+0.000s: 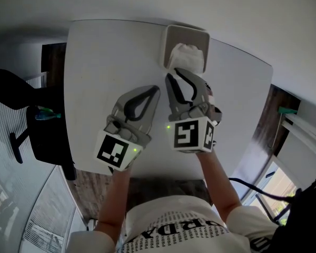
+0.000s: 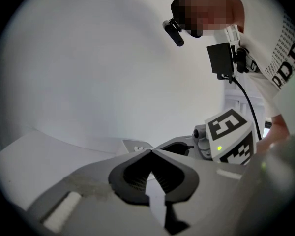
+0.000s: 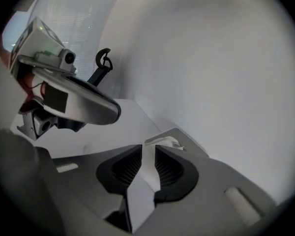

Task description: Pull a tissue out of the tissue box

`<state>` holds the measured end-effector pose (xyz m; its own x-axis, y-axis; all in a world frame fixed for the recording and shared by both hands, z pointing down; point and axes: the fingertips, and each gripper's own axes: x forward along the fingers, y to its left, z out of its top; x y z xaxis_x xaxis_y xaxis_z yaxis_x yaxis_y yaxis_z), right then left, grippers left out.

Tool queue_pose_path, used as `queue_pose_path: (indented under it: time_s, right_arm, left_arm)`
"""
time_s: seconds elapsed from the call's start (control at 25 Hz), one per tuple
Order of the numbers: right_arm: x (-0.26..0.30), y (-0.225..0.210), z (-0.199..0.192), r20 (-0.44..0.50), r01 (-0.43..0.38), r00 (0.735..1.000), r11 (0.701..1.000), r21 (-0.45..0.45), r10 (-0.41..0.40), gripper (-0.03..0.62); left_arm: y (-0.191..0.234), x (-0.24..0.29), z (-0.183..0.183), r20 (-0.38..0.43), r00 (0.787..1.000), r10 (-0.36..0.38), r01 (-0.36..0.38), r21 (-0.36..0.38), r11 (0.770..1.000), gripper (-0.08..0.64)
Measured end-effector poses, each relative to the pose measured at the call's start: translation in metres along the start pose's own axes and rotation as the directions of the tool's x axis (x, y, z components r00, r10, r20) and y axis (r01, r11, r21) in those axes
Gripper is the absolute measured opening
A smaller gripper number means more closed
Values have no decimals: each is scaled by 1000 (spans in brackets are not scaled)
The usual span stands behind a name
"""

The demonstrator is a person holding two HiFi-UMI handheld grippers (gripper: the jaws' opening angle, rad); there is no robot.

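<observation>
A white tissue box (image 1: 170,38) stands at the far side of the white table (image 1: 95,73), with a crumpled tissue (image 1: 188,56) sticking up out of its top. Both grippers hover over the table just short of the box. My right gripper (image 1: 171,78) points at the box's near edge, its jaws a narrow gap apart with nothing between them. In the right gripper view the tissue (image 3: 163,141) and box (image 3: 189,149) lie just past the gripper (image 3: 148,149). My left gripper (image 1: 156,90) sits beside it to the left, its jaws (image 2: 151,151) shut and holding nothing.
A black office chair (image 1: 45,133) stands on the floor left of the table. The table's near edge (image 1: 163,173) runs under my forearms. A cable (image 1: 253,188) and window fittings lie at the right. The wall is close behind the box.
</observation>
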<state>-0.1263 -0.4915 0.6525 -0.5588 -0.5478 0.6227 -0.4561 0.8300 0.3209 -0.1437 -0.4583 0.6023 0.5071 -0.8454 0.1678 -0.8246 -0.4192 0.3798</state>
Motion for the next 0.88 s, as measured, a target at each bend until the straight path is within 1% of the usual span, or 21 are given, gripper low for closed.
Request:
queue_pose_path:
  time_s: [0.08,0.28,0.64,0.8,0.88]
  right_arm:
    - [2,-2,-3,0,-1,1000,1000,-1,1,101]
    - [4,-9,-9,-1,1,1000,1000,19,-1,100]
    - [4,-9,-7,15,6,1000,1000,11,-7,100]
    - [3,-8,-7,10,-9,1000,1000,-4,9,86]
    - [2,-6,-3,17,-25,1000,1000,-11,25,67]
  left_arm:
    - [0,0,-1,-2,1000,2,-2,-5,1000,-8]
    - [0,-1,-5,-7,1000,3,-3,-11,1000,-8]
    - [-1,2,-9,-11,1000,-3,3,-18,1000,-8]
    - [-2,4,-9,-11,1000,-5,4,-23,1000,-8]
    - [-2,3,-10,-12,1000,-6,6,-23,1000,-8]
